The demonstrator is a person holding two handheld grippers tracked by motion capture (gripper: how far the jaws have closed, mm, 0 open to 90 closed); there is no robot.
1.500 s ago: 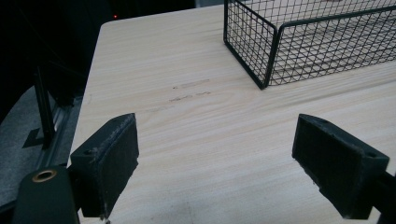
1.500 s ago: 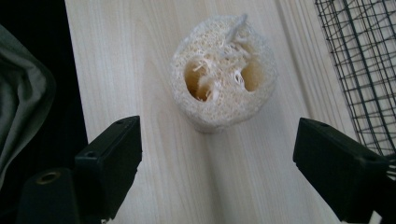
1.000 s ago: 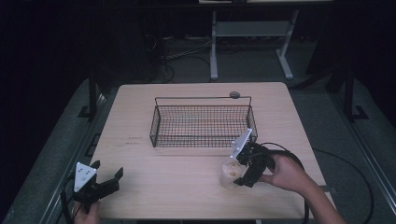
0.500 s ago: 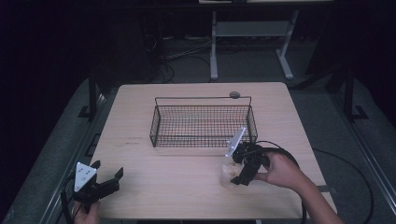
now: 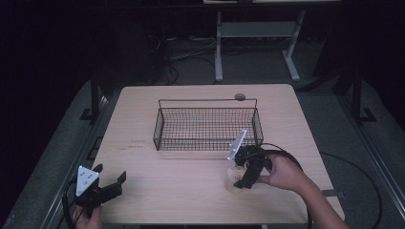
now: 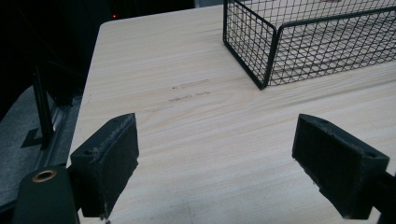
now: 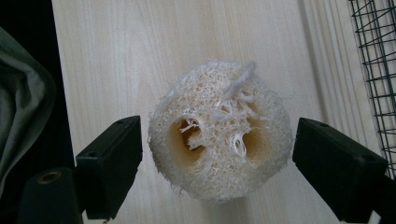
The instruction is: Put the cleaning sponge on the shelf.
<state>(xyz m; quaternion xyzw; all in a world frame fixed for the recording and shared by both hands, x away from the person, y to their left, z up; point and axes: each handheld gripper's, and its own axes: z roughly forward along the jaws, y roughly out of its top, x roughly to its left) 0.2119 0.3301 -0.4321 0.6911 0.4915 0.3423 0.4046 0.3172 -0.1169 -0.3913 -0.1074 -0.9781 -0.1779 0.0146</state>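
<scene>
A pale, fibrous loofah piece (image 7: 219, 135) stands on end on the wooden table, its holes facing up. My right gripper (image 7: 218, 158) is open and straddles it, one black pad on each side with a small gap to the loofah. In the high view this gripper (image 5: 243, 172) is held by a hand at the front right, over the loofah (image 5: 233, 183). My left gripper (image 5: 109, 183) rests open at the front left corner. Between its pads in the left gripper view, the left gripper (image 6: 217, 158) has only bare table.
A black wire basket (image 5: 207, 100) stands in the middle of the table, just behind the right gripper; its corner (image 6: 261, 51) lies ahead of the left gripper. The table's front edge (image 5: 191, 222) is close to both hands. A cable (image 5: 286, 155) loops beside the right hand.
The right gripper has shifted slightly left and down around the loofah. The left gripper has not moved.
</scene>
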